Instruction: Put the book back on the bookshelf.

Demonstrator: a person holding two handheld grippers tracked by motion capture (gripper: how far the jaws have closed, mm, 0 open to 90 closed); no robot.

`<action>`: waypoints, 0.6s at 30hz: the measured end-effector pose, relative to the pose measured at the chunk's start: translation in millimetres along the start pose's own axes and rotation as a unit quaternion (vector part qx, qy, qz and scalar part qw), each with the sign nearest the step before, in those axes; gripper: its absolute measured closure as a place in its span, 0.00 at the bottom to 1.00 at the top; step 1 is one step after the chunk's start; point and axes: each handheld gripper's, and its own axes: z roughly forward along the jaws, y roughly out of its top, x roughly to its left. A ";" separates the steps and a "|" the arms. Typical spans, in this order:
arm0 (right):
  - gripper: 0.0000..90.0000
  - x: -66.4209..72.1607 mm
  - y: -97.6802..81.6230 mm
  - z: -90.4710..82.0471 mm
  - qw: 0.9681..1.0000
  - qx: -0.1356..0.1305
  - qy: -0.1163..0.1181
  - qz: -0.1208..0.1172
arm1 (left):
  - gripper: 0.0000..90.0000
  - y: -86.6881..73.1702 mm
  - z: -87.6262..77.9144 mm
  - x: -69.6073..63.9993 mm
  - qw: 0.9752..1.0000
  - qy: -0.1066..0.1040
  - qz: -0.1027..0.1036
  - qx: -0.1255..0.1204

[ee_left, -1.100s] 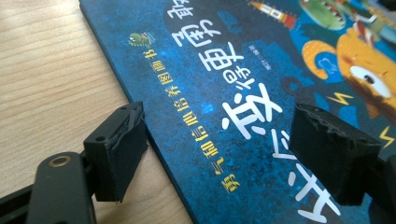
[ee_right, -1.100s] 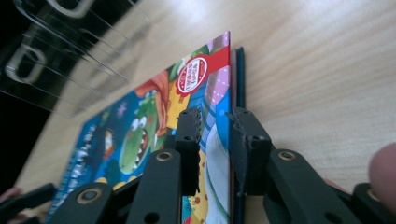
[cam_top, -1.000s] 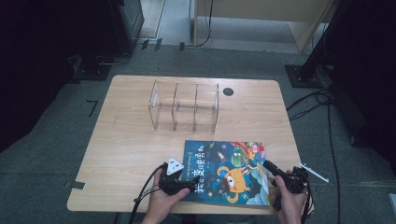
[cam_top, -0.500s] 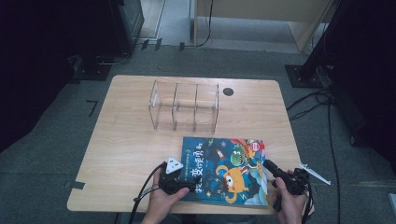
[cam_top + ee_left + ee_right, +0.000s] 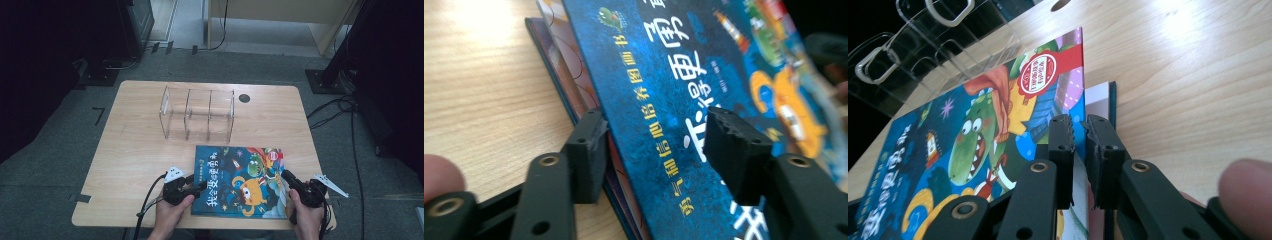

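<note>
Between the left tool's (image 5: pixel 651 150) closing, gapped jaws, picture book's (image 5: pixel 240 180) spine edge; right tool (image 5: pixel 1079 150) clamped on its cover (lifted)

the book's (image 5: pixel 684 100) far corner is blurring out in the left gripper view, and its lower pages are hiding under the lifted cover (image 5: pixel 973 135).

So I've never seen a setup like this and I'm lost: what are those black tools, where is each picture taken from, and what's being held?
A person holds a hand-operated gripper in each hand. The high view looks down on a wooden table with a clear acrylic rack and a blue picture book. The other two pictures come from cameras riding on the grippers. The right gripper is shut on the book's cover edge. The left gripper has just been closing, its fingers either side of the cover at the spine, not yet pressing.
</note>
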 end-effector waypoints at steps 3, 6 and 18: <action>0.91 0.1 2.4 4.2 1.000 -0.009 -0.007 -0.004 | 0.55 2.1 -0.9 5.0 1.000 -0.022 -0.018 0.003; 0.91 0.8 6.7 8.9 1.000 -0.013 -0.016 -0.010 | 0.59 3.4 0.8 4.8 0.999 -0.030 -0.021 0.011; 0.90 -3.5 33.8 44.4 0.999 0.008 -0.039 -0.026 | 0.72 6.7 6.4 7.4 0.997 -0.049 -0.039 0.039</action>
